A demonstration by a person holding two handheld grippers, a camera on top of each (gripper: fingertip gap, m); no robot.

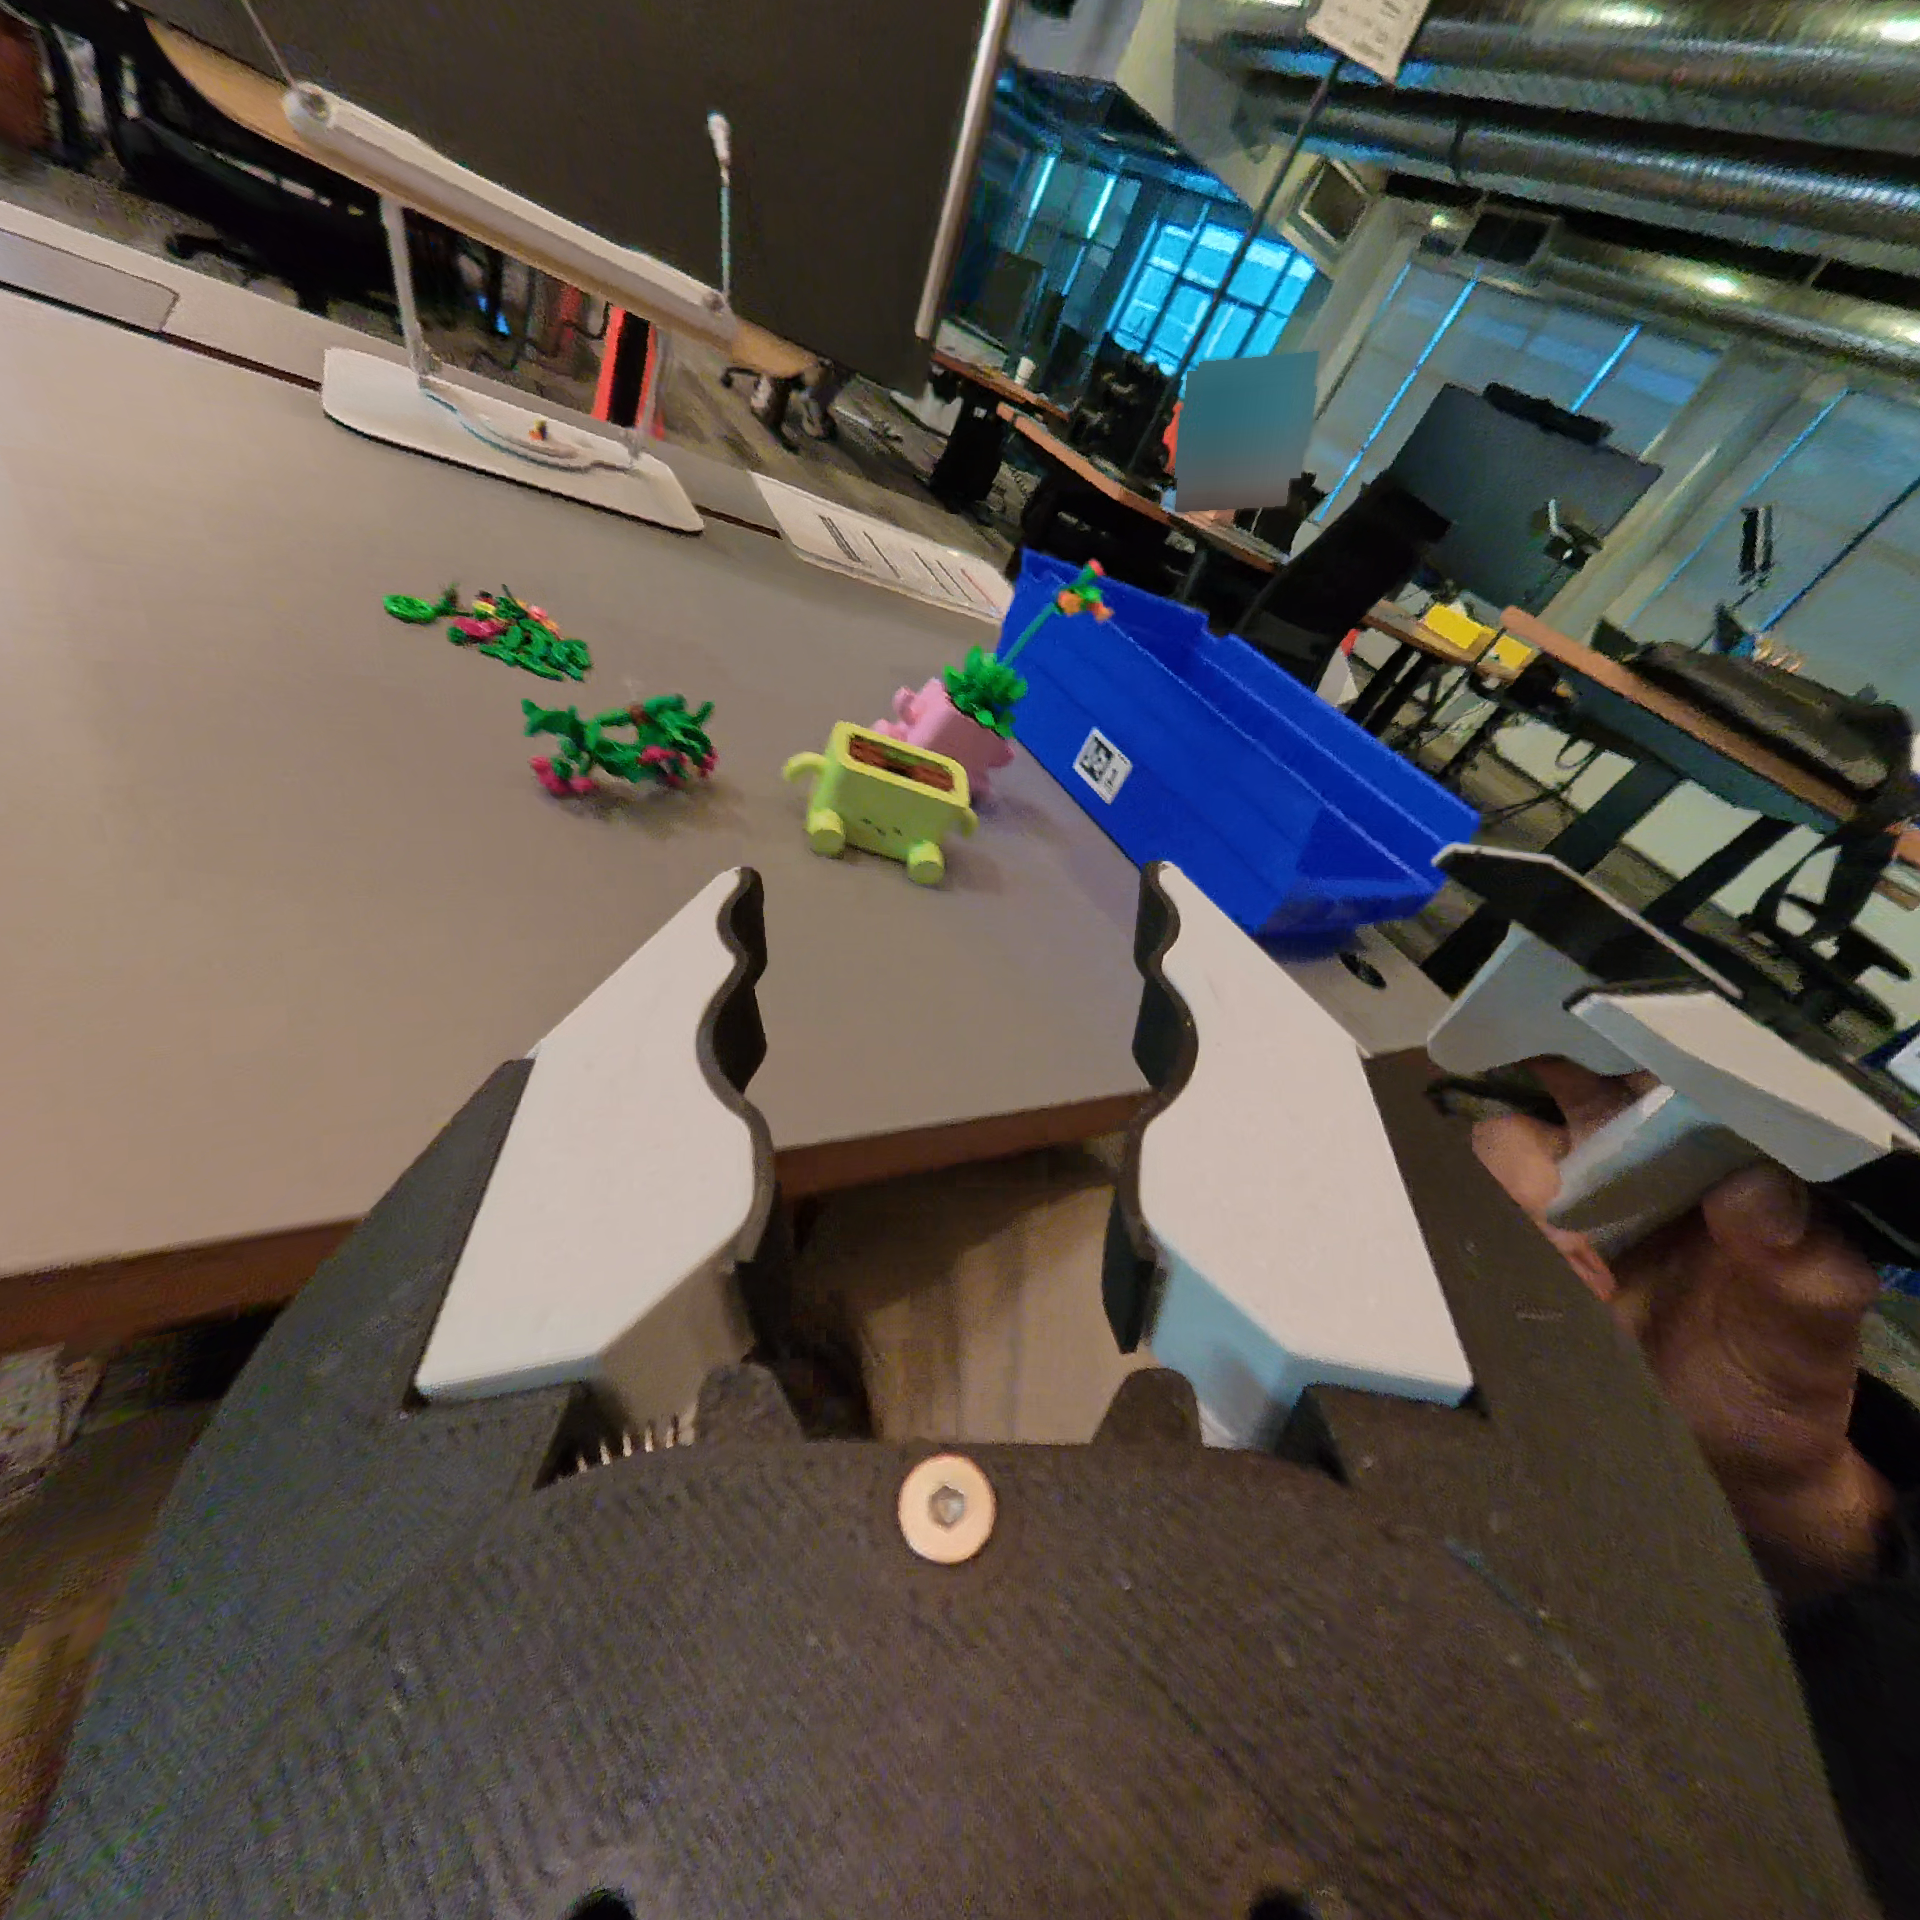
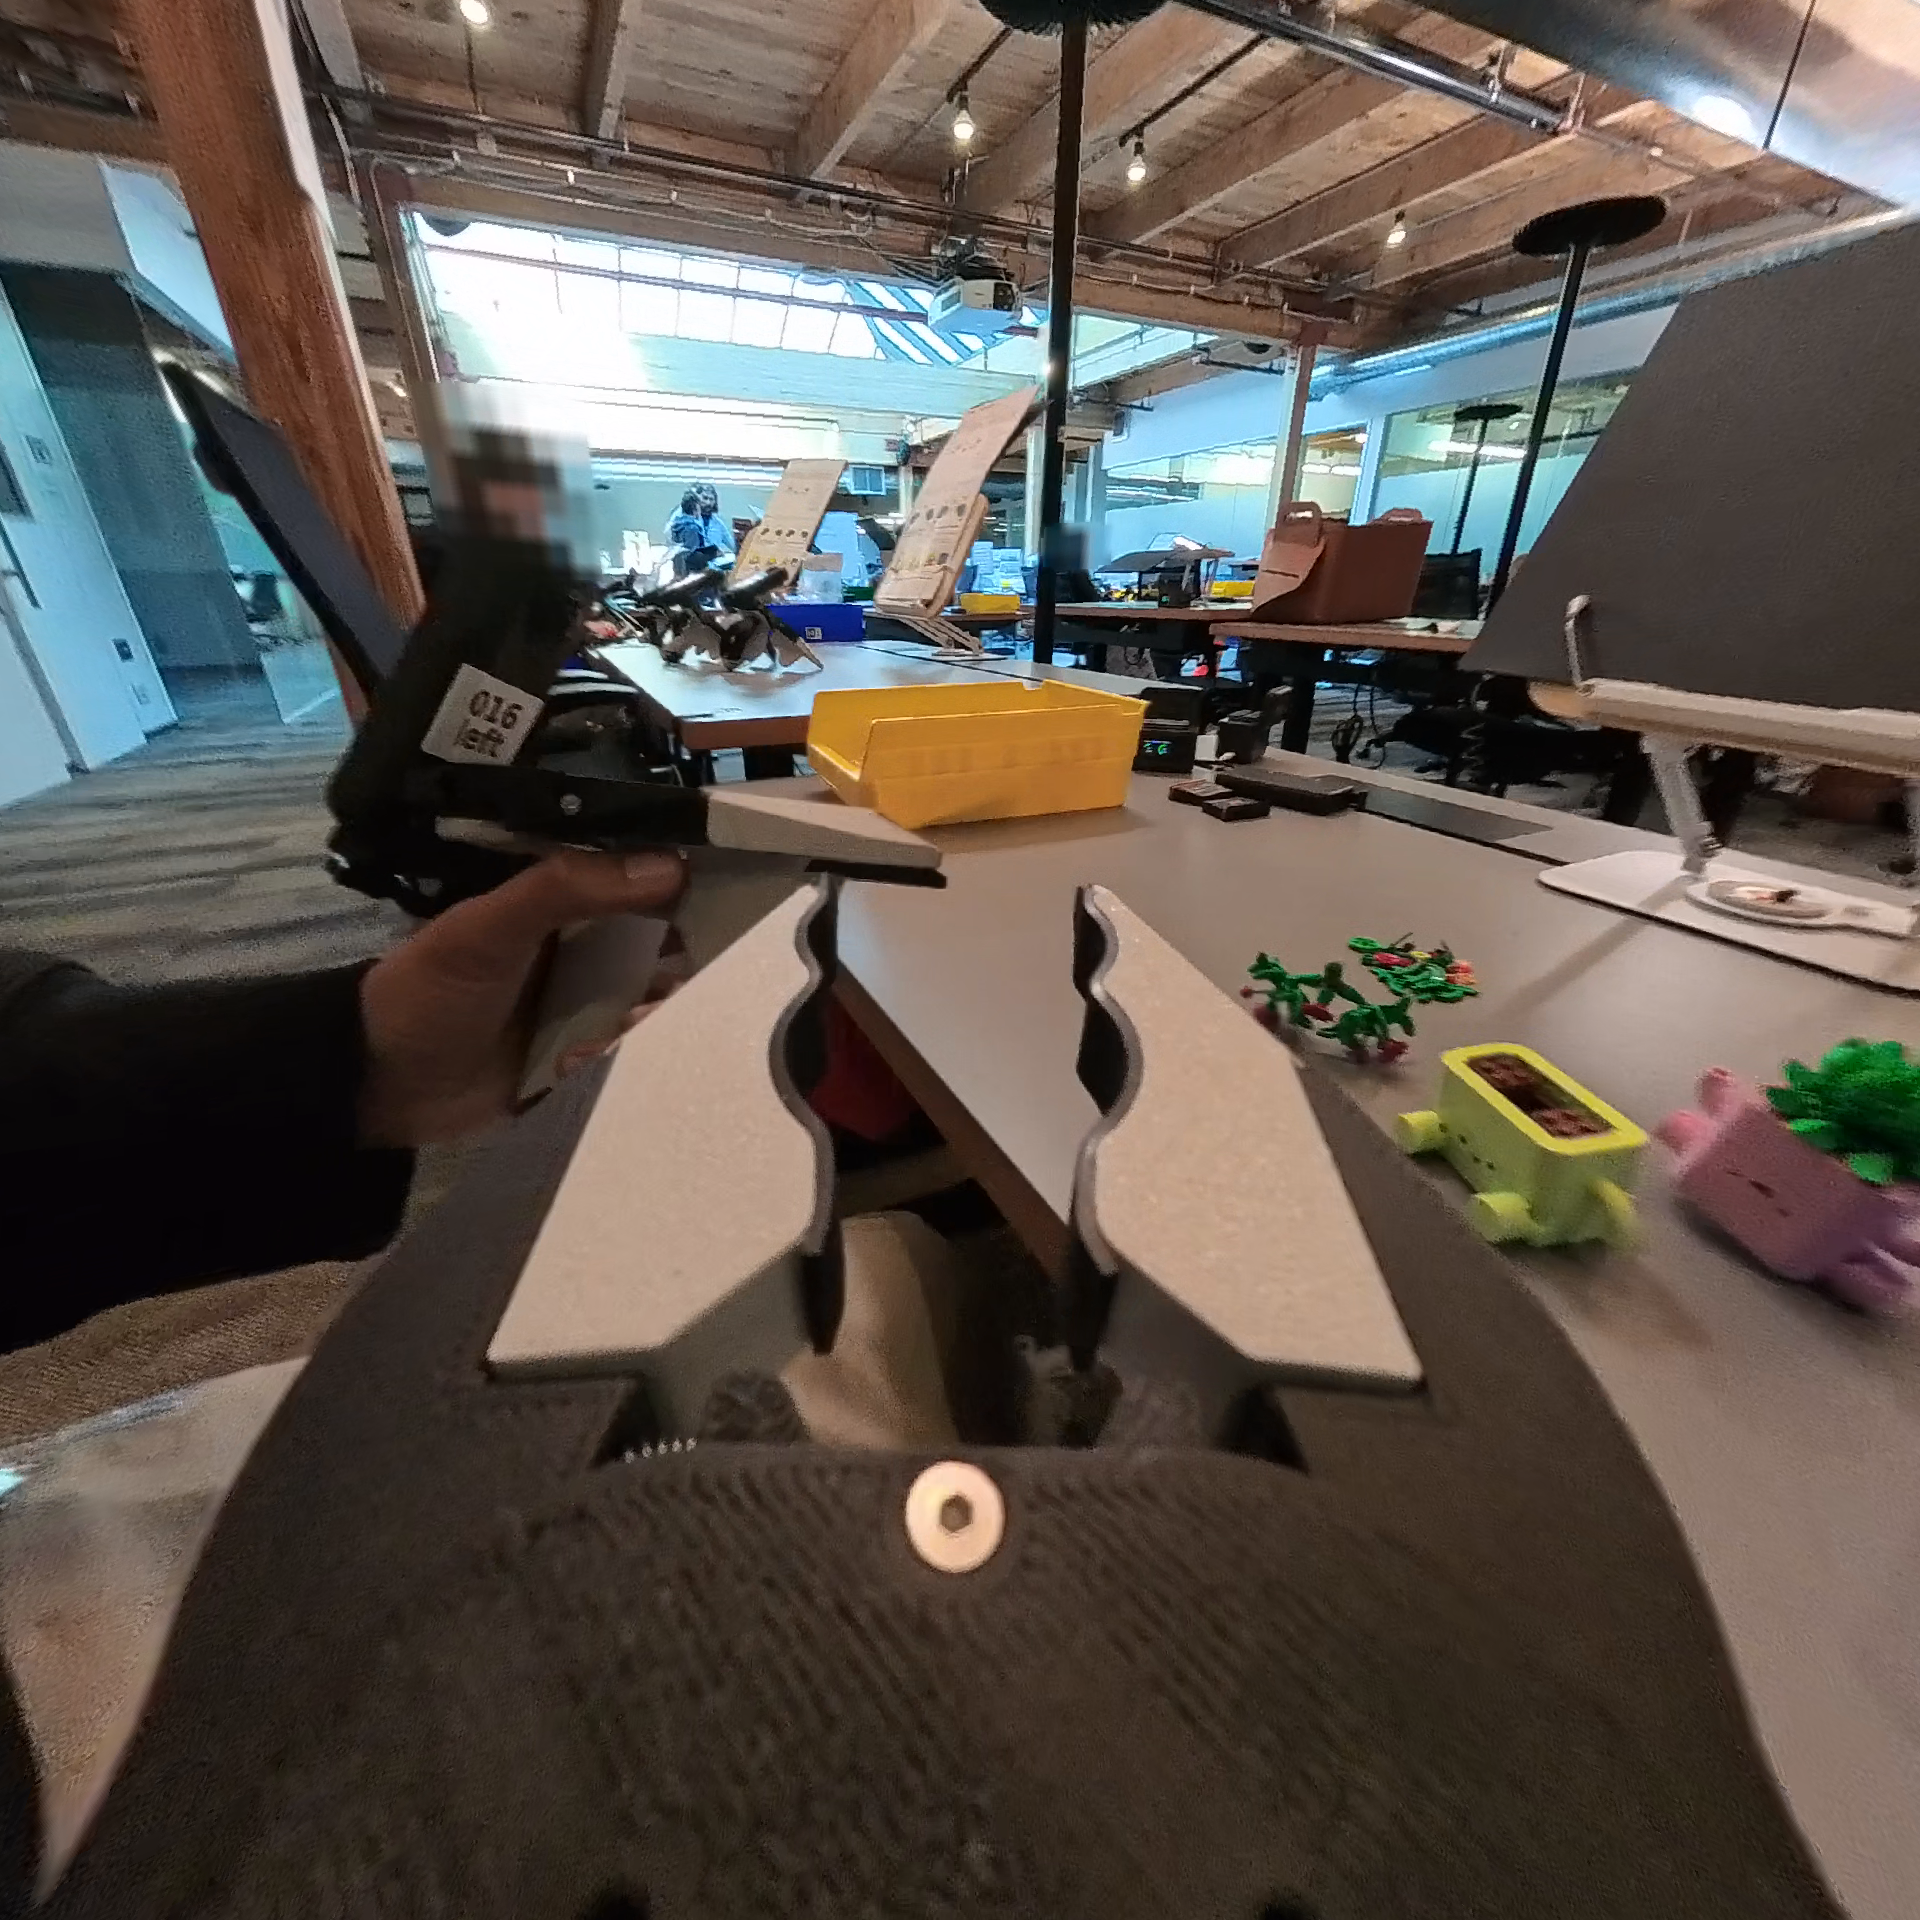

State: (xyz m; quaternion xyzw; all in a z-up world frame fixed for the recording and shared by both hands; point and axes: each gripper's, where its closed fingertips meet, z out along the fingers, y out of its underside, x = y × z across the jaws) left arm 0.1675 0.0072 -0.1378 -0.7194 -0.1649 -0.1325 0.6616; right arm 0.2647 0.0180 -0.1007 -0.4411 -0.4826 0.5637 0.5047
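My left gripper (image 1: 948, 896) is open and empty, held over the near edge of the grey table (image 1: 260, 935). Beyond it stand a lime-green toy planter (image 1: 883, 798) and a pink toy planter (image 1: 951, 722) with a green plant in it. A toy vine with pink buds (image 1: 623, 743) and a pile of green toy pieces (image 1: 509, 629) lie further left. My right gripper (image 2: 954, 902) is open and empty, off the table's near corner. The green planter (image 2: 1522, 1148), pink planter (image 2: 1787, 1184) and vine (image 2: 1330, 1008) show at its right. The left gripper (image 2: 831, 831) shows ahead, held in a hand.
A blue bin (image 1: 1226, 748) sits at the table's right edge behind the planters. A white lamp base (image 1: 499, 436) and a paper sheet (image 1: 894, 540) lie at the back. A yellow bin (image 2: 977, 753) and small black devices (image 2: 1278, 795) sit further along the table. Desks and chairs stand beyond. The lime-green toy planter (image 1: 883, 798) sits 20 centimeters or so from the ends of my left fingers. My right wrist view (image 2: 1477, 1118) looks at it from another angle.
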